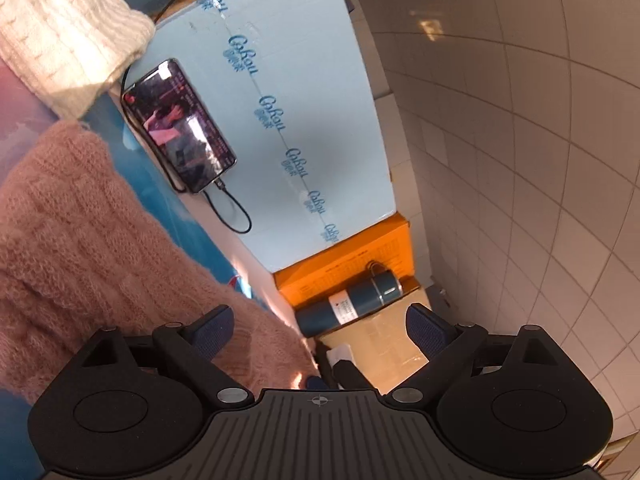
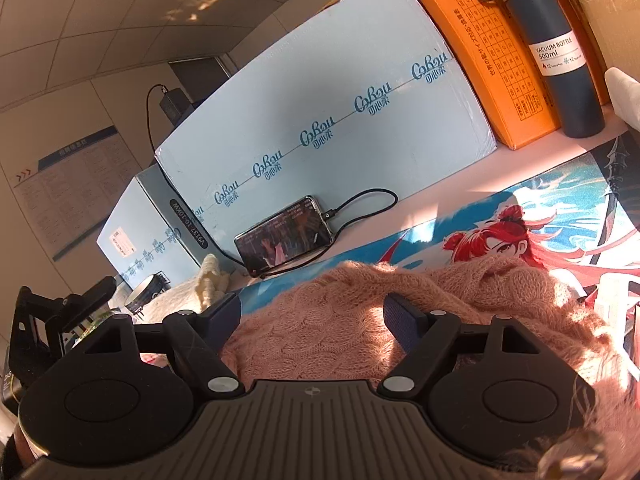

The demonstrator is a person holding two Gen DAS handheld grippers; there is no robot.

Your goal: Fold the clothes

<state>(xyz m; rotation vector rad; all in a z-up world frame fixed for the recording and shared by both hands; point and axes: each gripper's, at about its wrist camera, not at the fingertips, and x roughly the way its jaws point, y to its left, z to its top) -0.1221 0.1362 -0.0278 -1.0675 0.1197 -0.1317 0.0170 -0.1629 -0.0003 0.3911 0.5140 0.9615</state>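
A fuzzy pink knit sweater (image 1: 100,240) (image 2: 320,340) lies bunched on a printed desk mat (image 2: 480,216). My left gripper (image 1: 318,320) is open wide at the sweater's edge. Its left finger hangs over the pink knit and its right finger over a cardboard surface, and nothing is gripped. My right gripper (image 2: 312,306) is open above the sweater. The knit lies between and below its fingers, and the pads do not visibly press it. A cream knit garment (image 1: 60,40) (image 2: 192,288) lies further along the table.
A phone (image 1: 180,128) (image 2: 284,236) with a charging cable leans against a light blue box (image 1: 300,100) (image 2: 320,120). Beside that box stand an orange box (image 1: 352,264) (image 2: 480,60) and a dark vacuum bottle (image 1: 348,304) (image 2: 560,68). The wall behind is tiled.
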